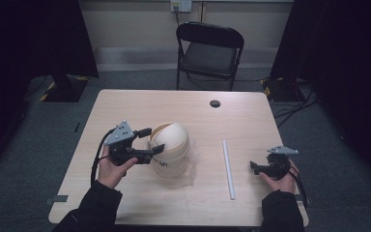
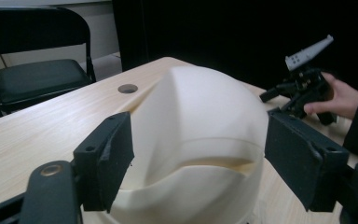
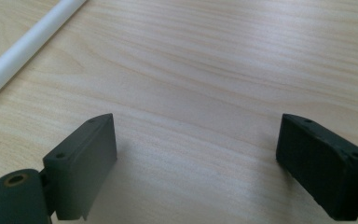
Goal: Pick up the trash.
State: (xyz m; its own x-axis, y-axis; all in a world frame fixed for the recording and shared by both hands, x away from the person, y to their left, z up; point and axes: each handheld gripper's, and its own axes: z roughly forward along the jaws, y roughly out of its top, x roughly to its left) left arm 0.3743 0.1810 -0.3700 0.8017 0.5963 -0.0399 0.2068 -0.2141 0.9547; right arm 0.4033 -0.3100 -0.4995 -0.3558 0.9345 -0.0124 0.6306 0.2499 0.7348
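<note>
Cream plastic catches the eye first: a small domed swing-lid bin [image 1: 170, 147] sits on the near left part of the pale wood table [image 1: 140, 104], with a thin clear bag [image 1: 191, 166] showing around its base. The left gripper [image 1: 155, 140] comes at it from the left, its jaws spread wide to either side of the dome. In the left gripper view the pads [image 2: 106, 161] stand beside the lid rather than pressing on it, so I would judge the person is lining up to grasp or steady the bin, not holding it yet.

The right gripper [image 1: 254, 167] rests low over the near right corner, jaws spread with only bare tabletop between them. It looks parked there, out of the way but within reach of the white rod [image 1: 228, 169], which lies straight on the table between the bin and that hand, running near to far.

Dark lettering is printed on the bin's front, low down, but it is too small and partly covered to read. A black folding chair [image 1: 210, 50] stands beyond the far edge, and a round cable hole [image 1: 215, 103] sits in the tabletop near that edge.
</note>
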